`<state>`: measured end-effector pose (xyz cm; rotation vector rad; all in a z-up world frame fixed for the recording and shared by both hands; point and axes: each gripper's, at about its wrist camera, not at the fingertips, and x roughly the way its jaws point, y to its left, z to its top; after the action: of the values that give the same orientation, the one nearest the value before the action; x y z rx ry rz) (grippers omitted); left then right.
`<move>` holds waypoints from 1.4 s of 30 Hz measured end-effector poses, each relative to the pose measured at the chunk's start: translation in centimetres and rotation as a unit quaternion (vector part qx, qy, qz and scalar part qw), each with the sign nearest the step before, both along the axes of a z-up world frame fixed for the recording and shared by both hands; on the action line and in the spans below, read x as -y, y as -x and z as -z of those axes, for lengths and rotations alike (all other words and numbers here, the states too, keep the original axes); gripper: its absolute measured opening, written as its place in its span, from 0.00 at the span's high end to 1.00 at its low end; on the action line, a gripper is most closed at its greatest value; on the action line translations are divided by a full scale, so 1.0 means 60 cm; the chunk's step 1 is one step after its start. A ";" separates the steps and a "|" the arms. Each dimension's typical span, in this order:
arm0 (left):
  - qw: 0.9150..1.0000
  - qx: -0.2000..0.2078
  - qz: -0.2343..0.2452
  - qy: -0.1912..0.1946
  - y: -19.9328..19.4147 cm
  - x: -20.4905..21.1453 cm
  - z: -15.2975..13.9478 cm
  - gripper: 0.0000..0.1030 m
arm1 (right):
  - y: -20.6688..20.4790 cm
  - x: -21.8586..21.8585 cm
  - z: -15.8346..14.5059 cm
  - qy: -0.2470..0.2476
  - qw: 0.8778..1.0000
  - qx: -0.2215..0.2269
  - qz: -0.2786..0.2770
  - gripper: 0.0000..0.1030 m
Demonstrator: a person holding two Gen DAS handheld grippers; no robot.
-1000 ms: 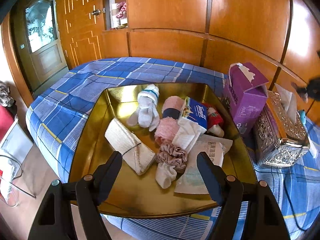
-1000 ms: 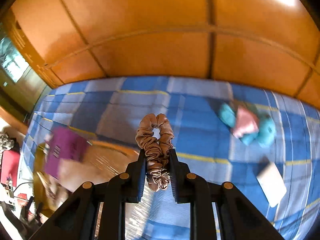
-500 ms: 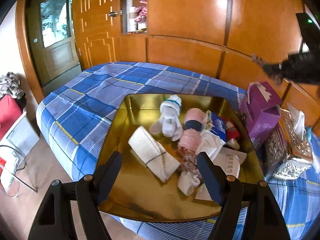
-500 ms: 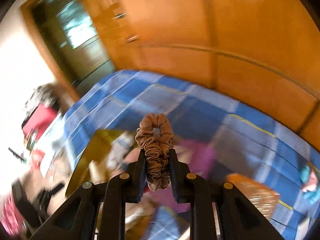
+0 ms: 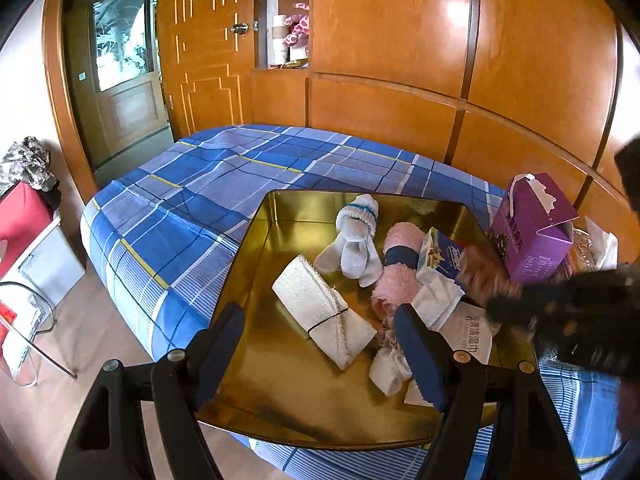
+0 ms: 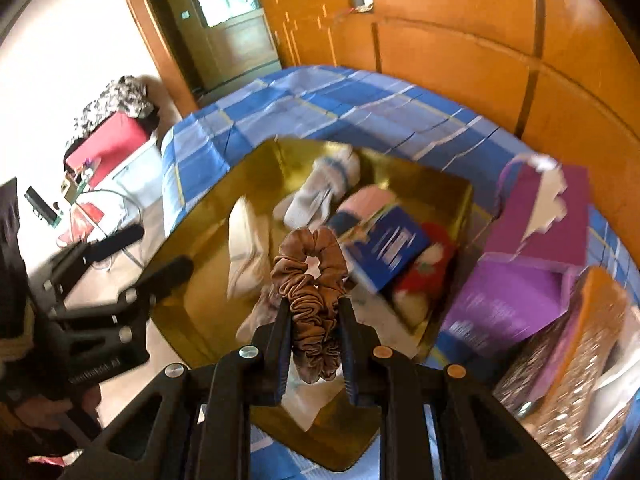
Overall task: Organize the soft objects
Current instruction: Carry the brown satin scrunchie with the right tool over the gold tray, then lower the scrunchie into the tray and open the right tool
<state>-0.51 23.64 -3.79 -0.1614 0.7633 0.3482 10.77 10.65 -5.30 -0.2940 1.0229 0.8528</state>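
Note:
A gold tray (image 5: 256, 320) (image 6: 208, 216) lies on the blue checked bed. In it are a white sock bundle (image 5: 356, 236), a rolled cream towel (image 5: 324, 316), a pink towel roll (image 5: 398, 276), a blue tissue pack (image 5: 440, 258), a red and white soft toy (image 6: 424, 276) and white sheets. My right gripper (image 6: 314, 312) is shut on a brown scrunchie (image 6: 310, 276) and hangs above the tray's middle. It shows blurred at the right of the left wrist view (image 5: 560, 312). My left gripper (image 5: 320, 340) stands open over the tray's near edge, nothing between its fingers.
A purple tissue box (image 5: 532, 228) (image 6: 528, 256) stands just right of the tray, with a silver ornate box (image 6: 576, 352) beside it. Wooden wall panels run behind the bed. A red case (image 5: 20, 220) and floor clutter lie to the left.
The right gripper has swung across the bed with the scrunchie and now hangs over the tray. The left gripper has shifted a little, still open over the tray.

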 end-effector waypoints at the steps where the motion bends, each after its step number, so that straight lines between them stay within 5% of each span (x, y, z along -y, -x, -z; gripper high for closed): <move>1: 1.000 0.000 -0.001 0.000 0.000 0.000 0.000 0.25 | 0.006 -0.002 0.009 0.006 1.000 0.001 -0.002 0.81; 20: 1.000 -0.003 -0.007 0.005 -0.001 -0.010 0.007 0.24 | 0.017 -0.052 0.084 0.057 0.998 0.017 0.013 0.76; 25: 1.000 -0.006 -0.012 0.007 -0.002 -0.012 0.011 0.24 | 0.022 -0.039 0.076 0.023 0.999 0.001 0.022 0.59; 42: 1.000 0.013 -0.006 -0.006 0.003 -0.004 -0.012 0.24 | 0.062 0.042 0.006 -0.023 0.996 0.047 0.068 0.50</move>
<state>-0.71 23.90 -3.07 -0.1597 0.7353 0.3607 7.05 8.12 -5.65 -0.2205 0.9242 0.7325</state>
